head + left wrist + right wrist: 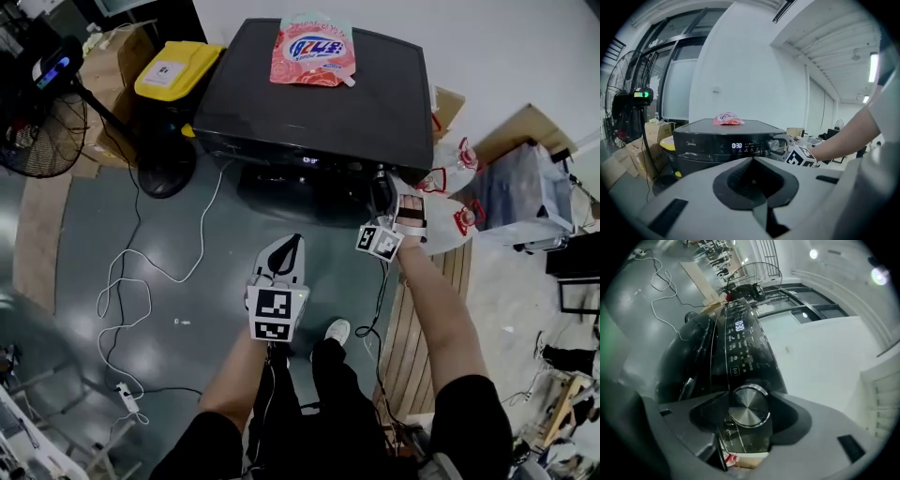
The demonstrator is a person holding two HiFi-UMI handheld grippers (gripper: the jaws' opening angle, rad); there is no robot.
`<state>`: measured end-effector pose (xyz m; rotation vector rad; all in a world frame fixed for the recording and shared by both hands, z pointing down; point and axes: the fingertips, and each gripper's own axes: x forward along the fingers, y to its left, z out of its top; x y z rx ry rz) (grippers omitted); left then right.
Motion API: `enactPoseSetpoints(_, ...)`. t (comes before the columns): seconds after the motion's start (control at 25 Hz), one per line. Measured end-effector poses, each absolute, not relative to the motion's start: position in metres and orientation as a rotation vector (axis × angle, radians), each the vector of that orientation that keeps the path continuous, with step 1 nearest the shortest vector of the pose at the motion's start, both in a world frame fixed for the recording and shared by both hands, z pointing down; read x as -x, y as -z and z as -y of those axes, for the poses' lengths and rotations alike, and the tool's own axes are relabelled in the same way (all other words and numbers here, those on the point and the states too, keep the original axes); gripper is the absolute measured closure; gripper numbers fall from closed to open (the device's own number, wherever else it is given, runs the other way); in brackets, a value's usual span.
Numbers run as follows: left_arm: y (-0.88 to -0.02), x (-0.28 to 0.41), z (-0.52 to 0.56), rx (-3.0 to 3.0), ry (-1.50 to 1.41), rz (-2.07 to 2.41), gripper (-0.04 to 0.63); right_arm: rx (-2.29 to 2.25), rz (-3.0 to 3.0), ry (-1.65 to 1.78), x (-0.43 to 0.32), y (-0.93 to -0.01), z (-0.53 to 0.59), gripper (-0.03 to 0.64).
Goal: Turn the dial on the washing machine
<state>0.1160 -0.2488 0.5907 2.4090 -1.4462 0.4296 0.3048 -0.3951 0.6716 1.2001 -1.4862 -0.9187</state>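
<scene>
Right tool (746, 410) gripping dial (750, 405), Midea washer (701, 149), display (736, 146) 0:30

The washing machine (314, 94) is glossy black, its dial (749, 406) brushed silver. The pouch (313, 49) is pink and red with blue lettering; the bin lid (178, 70) at the upper left is yellow. The left tool (291, 248) is white, its cube (277, 314) patterned in black-and-white squares.

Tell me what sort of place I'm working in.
Probably a workshop or test lab, not a home: the washing machine stands on a bare grey floor among loose cables, cardboard boxes and a standing fan.
</scene>
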Motion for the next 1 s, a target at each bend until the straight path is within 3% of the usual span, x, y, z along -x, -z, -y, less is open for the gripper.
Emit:
enactPoseSetpoints(0.84, -0.587, -0.105, 0.252, -2.403, -0.434, 1.447, 0.584, -1.344, 1.519, 0.802, -0.306, -0.675, 0.401, 0.342)
enactPoseSetpoints(1.0, -0.586, -0.103, 0.254, -2.408, -0.439, 1.443, 0.584, -1.471, 1.544, 0.646, -0.313, -0.677, 0.403, 0.344)
